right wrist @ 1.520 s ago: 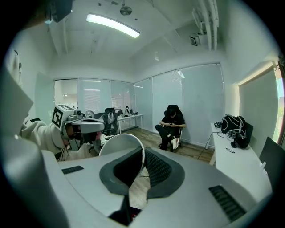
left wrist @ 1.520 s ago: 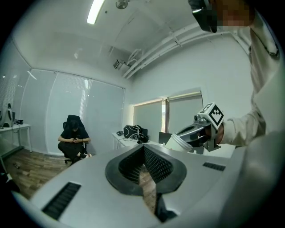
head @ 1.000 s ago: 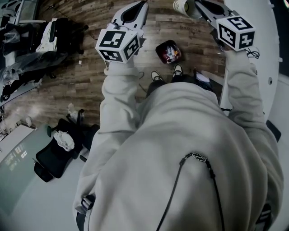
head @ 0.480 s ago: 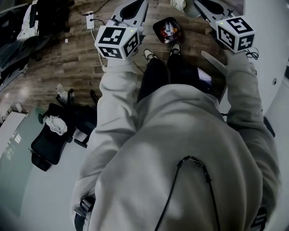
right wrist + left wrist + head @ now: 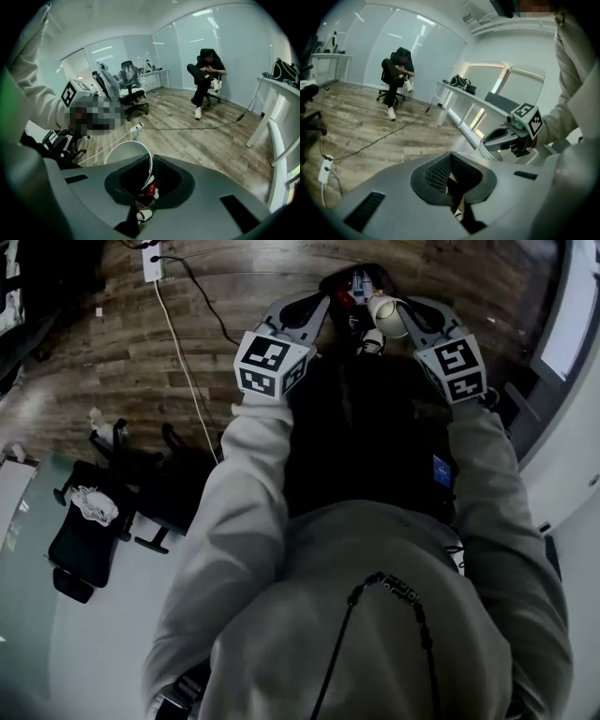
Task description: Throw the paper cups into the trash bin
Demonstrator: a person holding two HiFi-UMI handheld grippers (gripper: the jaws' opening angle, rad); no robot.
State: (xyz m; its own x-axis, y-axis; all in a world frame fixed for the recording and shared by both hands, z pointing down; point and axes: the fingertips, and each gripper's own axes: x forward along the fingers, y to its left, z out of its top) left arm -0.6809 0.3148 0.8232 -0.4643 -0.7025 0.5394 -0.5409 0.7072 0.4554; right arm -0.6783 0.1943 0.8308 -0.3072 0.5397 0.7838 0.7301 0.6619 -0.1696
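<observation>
The right gripper (image 5: 405, 307) points steeply down over the trash bin (image 5: 356, 279), which lies just beyond and below its tips. It carries 1 paper cup (image 5: 386, 315), which hangs off the side of its tips toward the left gripper (image 5: 319, 306).

The hold looks chosen for a clean drop. Only the thin wall of the cup is pinched, so a small opening of the jaws should free it, and the bin's mouth is already underneath. The right gripper view shows this. The jaws are nearly together, clamped on the cup's wall at the rim, with 1 pad inside the cup and 1 outside. The rest of the cup curves away to the side, and red litter in the bin shows through the gap behind the pads.

The left gripper sits just beside the cup on its other side, also angled down. Its jaws are closed together with nothing between them. It probably has no part in this drop.
</observation>
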